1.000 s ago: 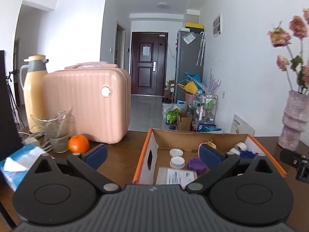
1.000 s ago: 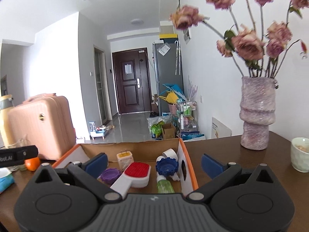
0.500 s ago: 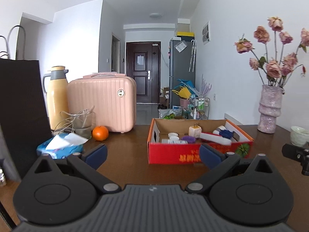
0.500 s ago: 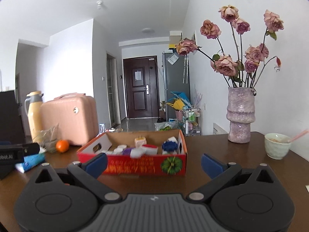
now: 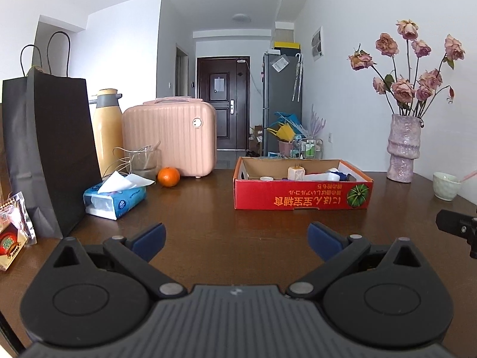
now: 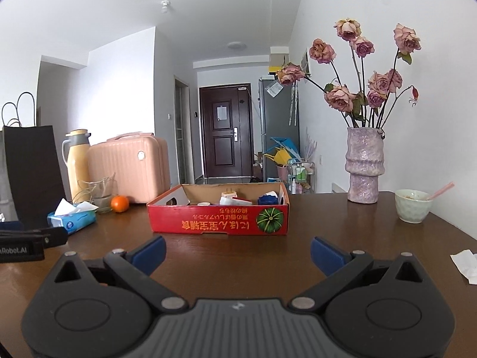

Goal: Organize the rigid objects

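A red cardboard box (image 5: 302, 198) (image 6: 219, 219) stands on the dark wooden table. It holds several small rigid items: a cream plug adapter (image 5: 295, 173) (image 6: 228, 196), a white brush with a red face (image 5: 323, 176), a blue cap (image 6: 267, 200) and white lids. My left gripper (image 5: 237, 238) is open and empty, well short of the box. My right gripper (image 6: 237, 252) is open and empty, also well back from the box.
A black paper bag (image 5: 49, 152), tissue pack (image 5: 114, 200), orange (image 5: 168, 176), glass, yellow thermos (image 5: 107, 131) and pink case (image 5: 170, 140) stand at the left. A flower vase (image 6: 364, 165), bowl (image 6: 413, 205) and paper scrap (image 6: 465, 264) are at the right.
Both grippers have pulled back from over the box and dropped lower, so the box now looks smaller and farther away. Both stay open and empty.
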